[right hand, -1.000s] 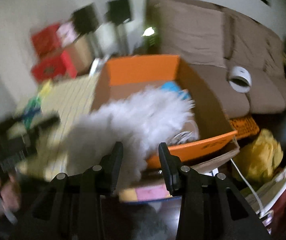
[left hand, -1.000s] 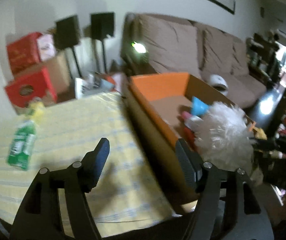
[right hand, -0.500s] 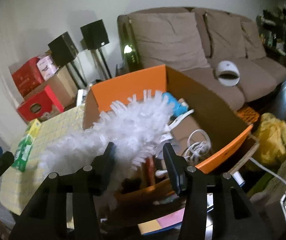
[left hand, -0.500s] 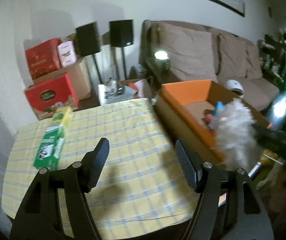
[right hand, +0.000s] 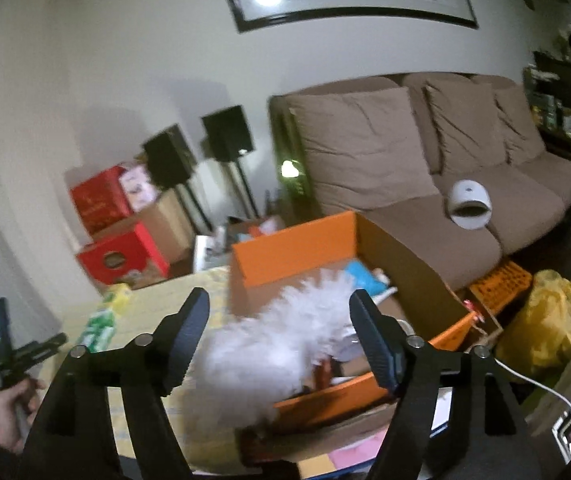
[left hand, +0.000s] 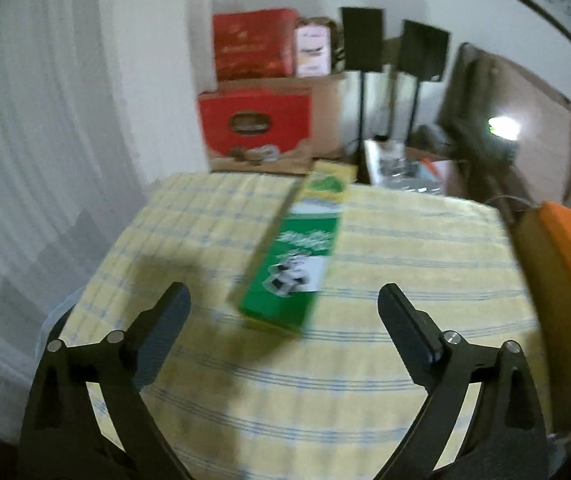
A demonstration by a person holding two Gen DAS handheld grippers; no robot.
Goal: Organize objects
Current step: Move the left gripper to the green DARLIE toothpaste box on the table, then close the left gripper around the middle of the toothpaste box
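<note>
A long green and yellow carton [left hand: 297,256] lies on the yellow checked tablecloth [left hand: 405,264]. My left gripper [left hand: 281,308] is open and empty, just short of the carton's near end. The carton also shows small in the right wrist view [right hand: 101,328]. My right gripper [right hand: 279,316] is open and empty above a white feather duster [right hand: 269,352] that lies in the orange-lined cardboard box [right hand: 297,248] with its fluffy end over the box's near rim. The left gripper shows in the right wrist view [right hand: 17,356], held in a hand.
The box's corner [left hand: 561,224] stands at the table's right edge. Red cartons [left hand: 253,124] and two black speakers on stands [left hand: 393,46] are behind the table. A brown sofa [right hand: 425,152] with a white device [right hand: 469,204] is beyond the box. A yellow bag [right hand: 545,324] lies on the floor.
My right gripper opened and let go of the feather duster, which now rests in the box. My left gripper swung left toward the green carton.
</note>
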